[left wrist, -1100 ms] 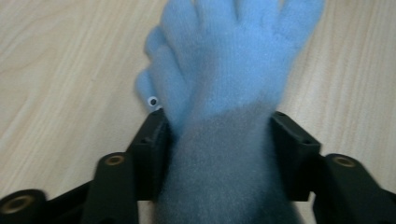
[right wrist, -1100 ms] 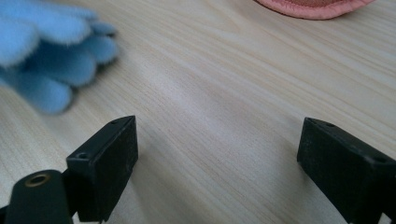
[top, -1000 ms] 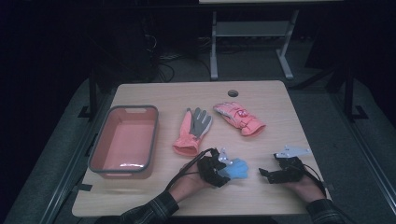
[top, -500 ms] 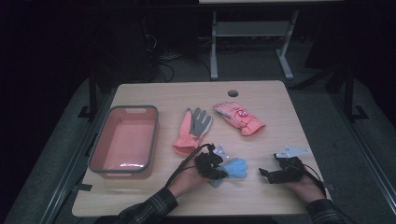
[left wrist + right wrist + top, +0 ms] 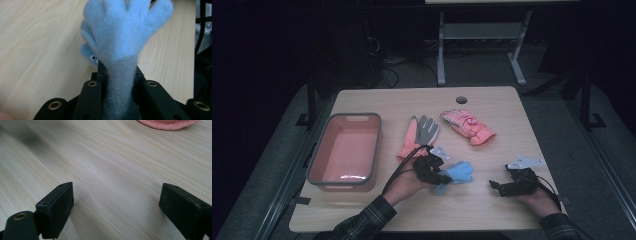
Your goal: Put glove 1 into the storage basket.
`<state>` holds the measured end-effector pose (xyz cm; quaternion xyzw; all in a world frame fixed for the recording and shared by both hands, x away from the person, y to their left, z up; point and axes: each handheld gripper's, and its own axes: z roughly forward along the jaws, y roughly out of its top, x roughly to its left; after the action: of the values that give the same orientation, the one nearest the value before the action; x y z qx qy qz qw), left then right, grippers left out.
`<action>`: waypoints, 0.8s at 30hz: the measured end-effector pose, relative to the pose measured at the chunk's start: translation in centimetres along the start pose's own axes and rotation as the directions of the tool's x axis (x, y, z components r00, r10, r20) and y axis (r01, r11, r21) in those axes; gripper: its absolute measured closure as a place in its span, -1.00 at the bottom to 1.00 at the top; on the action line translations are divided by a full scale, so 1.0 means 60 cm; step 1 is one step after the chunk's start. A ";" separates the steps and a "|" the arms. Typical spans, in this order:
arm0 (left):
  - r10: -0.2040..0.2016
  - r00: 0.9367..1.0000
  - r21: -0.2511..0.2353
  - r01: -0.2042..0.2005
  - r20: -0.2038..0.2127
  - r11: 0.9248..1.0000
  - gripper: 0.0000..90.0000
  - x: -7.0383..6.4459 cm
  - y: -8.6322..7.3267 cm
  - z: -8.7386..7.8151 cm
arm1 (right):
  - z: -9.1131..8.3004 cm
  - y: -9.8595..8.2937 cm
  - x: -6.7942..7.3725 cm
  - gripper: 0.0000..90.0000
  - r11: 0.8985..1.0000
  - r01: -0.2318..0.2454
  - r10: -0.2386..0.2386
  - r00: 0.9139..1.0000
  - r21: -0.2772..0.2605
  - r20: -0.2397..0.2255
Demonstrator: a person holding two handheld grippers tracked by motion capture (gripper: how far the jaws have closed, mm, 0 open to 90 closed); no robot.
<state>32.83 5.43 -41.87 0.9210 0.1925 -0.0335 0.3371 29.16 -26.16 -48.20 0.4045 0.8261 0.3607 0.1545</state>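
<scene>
A fuzzy light-blue glove (image 5: 460, 172) lies at the table's front middle, its fingers pointing right. My left gripper (image 5: 443, 176) is shut on its cuff. In the left gripper view the blue glove (image 5: 125, 32) spreads beyond my left gripper (image 5: 120, 85), the cuff pinched between the jaws, and a second blue layer with small eyelets peeks out beneath it. My right gripper (image 5: 498, 186) rests low at the front right, open. In its own view the right gripper (image 5: 117, 200) has wide-apart jaws with bare wood between them.
A pink bin (image 5: 328, 147) stands at the left. A pink-and-grey glove (image 5: 421, 134) and a pink padded glove (image 5: 468, 126) lie mid-table; the pink glove's edge (image 5: 167, 123) lies far ahead of the right gripper. A round hole (image 5: 461, 100) marks the table's far edge.
My left gripper has shifted slightly left and away from the front edge, taking the blue glove with it. The right gripper has stayed put.
</scene>
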 end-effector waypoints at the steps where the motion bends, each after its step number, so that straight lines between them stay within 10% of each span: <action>1: -0.005 1.000 -0.004 0.005 -0.002 1.000 0.70 0.001 0.001 -0.006 | 0.000 0.000 0.000 -0.74 1.000 0.000 0.000 1.000 0.000 0.000; 24: -0.128 0.984 -0.111 0.115 -0.121 0.987 0.70 0.061 -0.017 -0.160 | 0.000 0.000 0.000 -0.74 1.000 0.001 -0.001 1.000 -0.001 0.000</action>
<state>35.18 13.44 -35.78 0.8892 0.2708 0.0149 0.3685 29.17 -26.16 -48.21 0.4041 0.8260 0.3611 0.1550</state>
